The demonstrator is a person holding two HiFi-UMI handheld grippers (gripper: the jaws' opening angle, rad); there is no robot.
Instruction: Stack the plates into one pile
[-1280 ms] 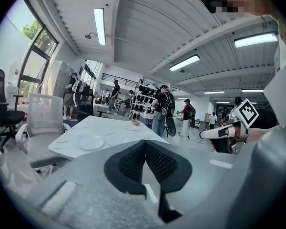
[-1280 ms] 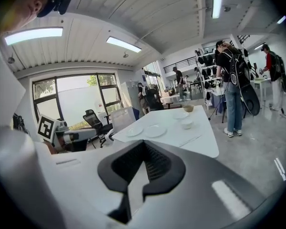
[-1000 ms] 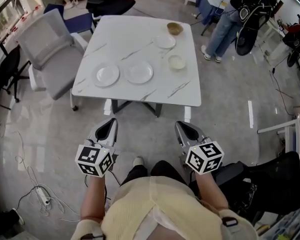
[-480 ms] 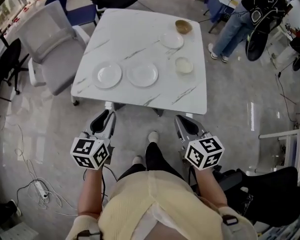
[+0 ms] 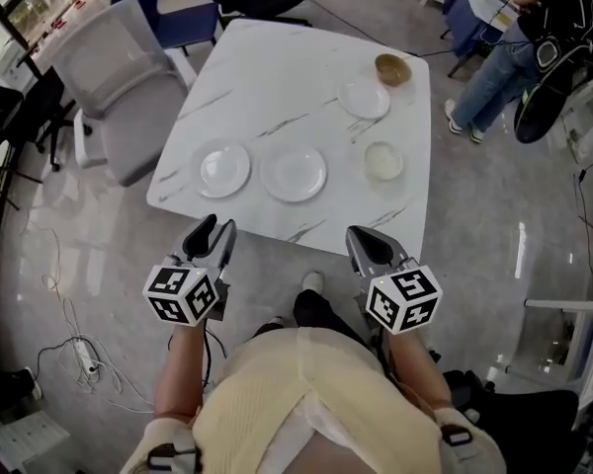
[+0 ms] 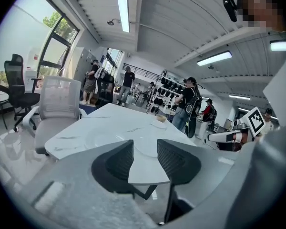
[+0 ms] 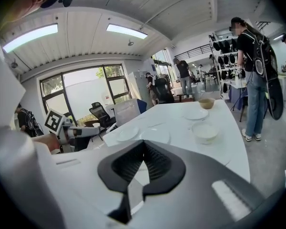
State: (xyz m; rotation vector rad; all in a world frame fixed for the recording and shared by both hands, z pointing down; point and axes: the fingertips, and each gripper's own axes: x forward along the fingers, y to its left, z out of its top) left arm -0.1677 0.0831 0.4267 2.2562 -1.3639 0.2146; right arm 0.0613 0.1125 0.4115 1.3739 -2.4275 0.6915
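Head view looks down on a white table (image 5: 277, 77) in the upper middle of the frame. Two plates sit side by side near its bottom edge: the left plate (image 5: 223, 169) and the middle plate (image 5: 294, 173). They are close but not touching. A third plate (image 5: 365, 98) lies higher up to the right, well apart from them. A pale bowl (image 5: 383, 161) sits right of the middle plate. A brown bowl (image 5: 392, 68) sits near the table's top right corner. No plate is on another yet, so the pile is not started.

Both grippers are below the table edge and touch nothing. The left gripper (image 5: 211, 231) has its jaws opening, with nothing between them. The right gripper (image 5: 362, 239) has its jaws pressed together and holds nothing.

I think this is the reaching step. Next, the left gripper should go over the table edge to the left plate and pinch its rim. The plates are flat and thin, so catching a rim may be tricky. The right gripper must spread its jaws before it can pick up anything.
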